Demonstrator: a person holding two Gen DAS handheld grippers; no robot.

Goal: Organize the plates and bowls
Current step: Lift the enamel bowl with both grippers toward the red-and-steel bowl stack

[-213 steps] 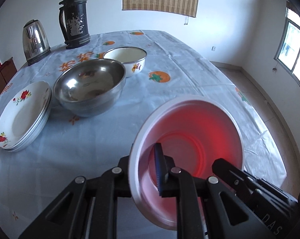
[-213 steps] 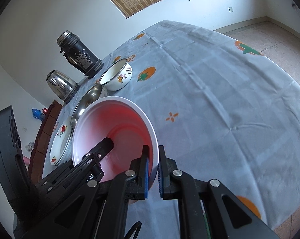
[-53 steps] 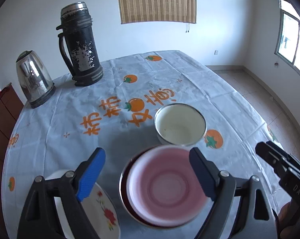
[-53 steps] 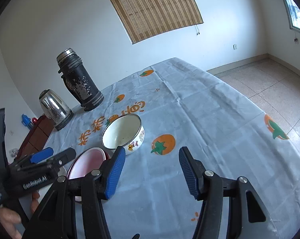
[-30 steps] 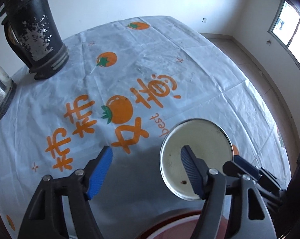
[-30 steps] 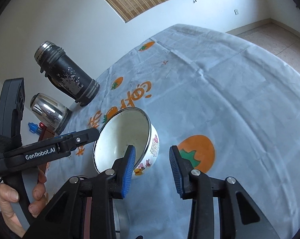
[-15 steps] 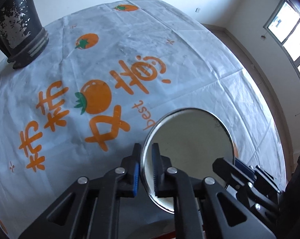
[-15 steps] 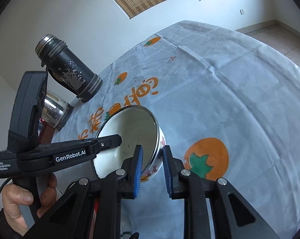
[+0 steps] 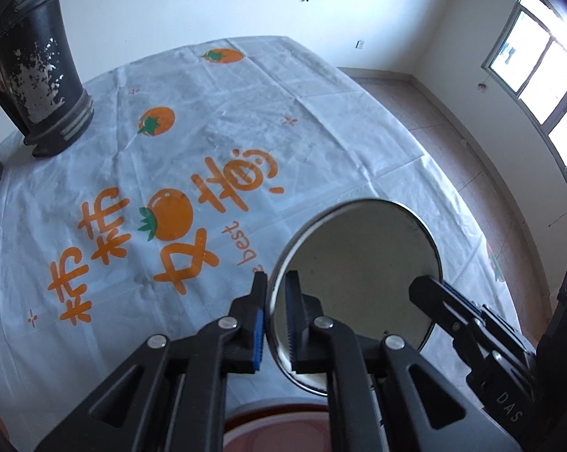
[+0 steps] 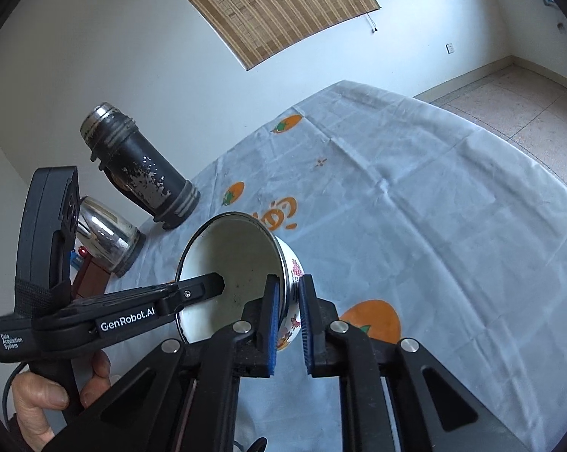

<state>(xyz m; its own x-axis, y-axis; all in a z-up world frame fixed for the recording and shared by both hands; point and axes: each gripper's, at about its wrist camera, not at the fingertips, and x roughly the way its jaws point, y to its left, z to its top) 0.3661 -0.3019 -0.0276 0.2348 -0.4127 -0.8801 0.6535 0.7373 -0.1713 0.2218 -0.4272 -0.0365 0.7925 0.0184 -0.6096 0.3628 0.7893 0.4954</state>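
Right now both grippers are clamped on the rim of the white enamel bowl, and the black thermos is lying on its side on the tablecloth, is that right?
Not quite. The black thermos stands upright on the tablecloth, as the right wrist view shows. The rest holds: the left gripper and right gripper each pinch the rim of the white enamel bowl.

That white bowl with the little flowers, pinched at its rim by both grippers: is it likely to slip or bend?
The enamel bowl looks rigid, with a metal rim and glossy coating, so it probably won't bend. That gloss may be slippery, though the left gripper and right gripper each clamp the thin wall between ribbed blue pads. It hangs tilted, so it might pivot if either grip loosens.
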